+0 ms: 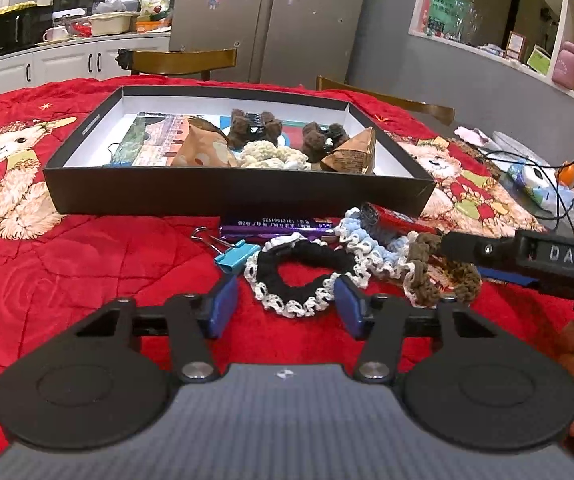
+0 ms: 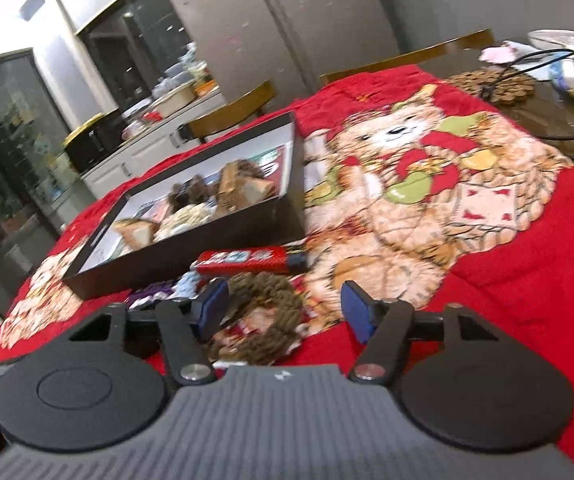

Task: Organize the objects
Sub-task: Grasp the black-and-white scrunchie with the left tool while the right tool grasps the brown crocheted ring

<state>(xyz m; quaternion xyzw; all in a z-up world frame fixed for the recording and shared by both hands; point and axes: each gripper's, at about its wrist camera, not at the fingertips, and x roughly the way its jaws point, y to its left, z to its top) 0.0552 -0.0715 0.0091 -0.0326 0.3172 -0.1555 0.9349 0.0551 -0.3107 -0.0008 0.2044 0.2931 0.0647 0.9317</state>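
Observation:
A black tray box (image 1: 231,194) on the red blanket holds brown clips, a cream scrunchie and paper packets; it also shows in the right wrist view (image 2: 207,264). In front of it lie a black-and-white scrunchie (image 1: 299,276), a light blue scrunchie (image 1: 371,248), a brown scrunchie (image 1: 427,276), a blue binder clip (image 1: 233,254), a purple bar (image 1: 275,227) and a red pack (image 2: 247,260). My left gripper (image 1: 285,304) is open, low over the black-and-white scrunchie. My right gripper (image 2: 283,308) is open around the brown scrunchie (image 2: 263,320), its left finger beside it.
The red bear-print blanket (image 2: 427,208) covers the table. Wooden chairs (image 1: 183,62) stand behind it. At the right table end lie cables, a round woven mat (image 2: 491,86) and packets (image 1: 539,188). Shelves and a fridge are further back.

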